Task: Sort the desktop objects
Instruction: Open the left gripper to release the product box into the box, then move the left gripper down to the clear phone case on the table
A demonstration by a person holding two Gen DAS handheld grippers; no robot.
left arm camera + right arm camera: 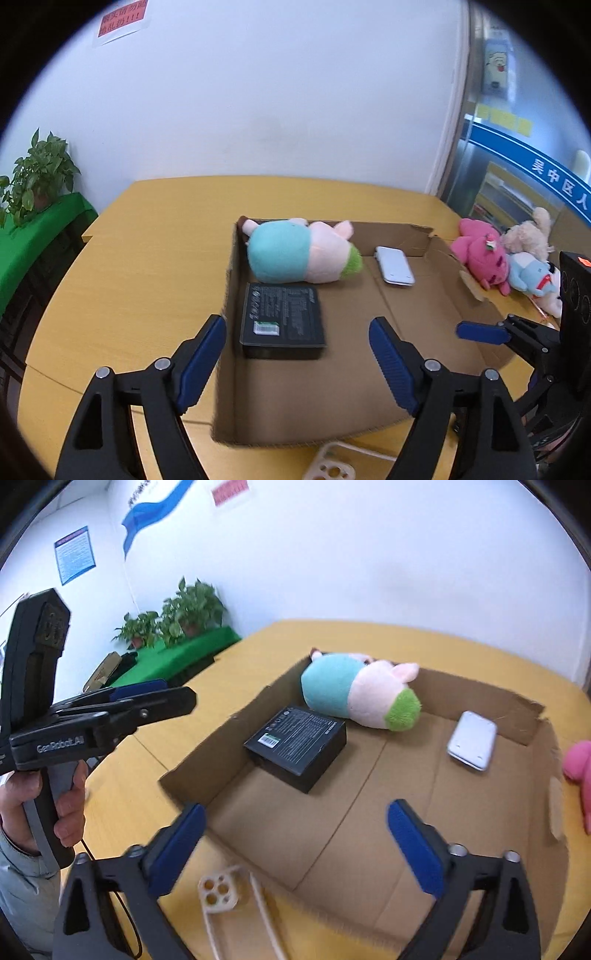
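Both claws (297, 356) (295, 845) agape — seemingly above carton (369, 830)

Both wrist cameras look down close over the shared cardboard box (424, 302) (406, 775) from its near side.

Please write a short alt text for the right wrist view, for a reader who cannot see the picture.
An open right gripper hangs above a shallow cardboard box on a yellow table. Inside the box lie a black box, a plush toy and a white phone. A cream phone case lies on the table before it; the left gripper is at left.
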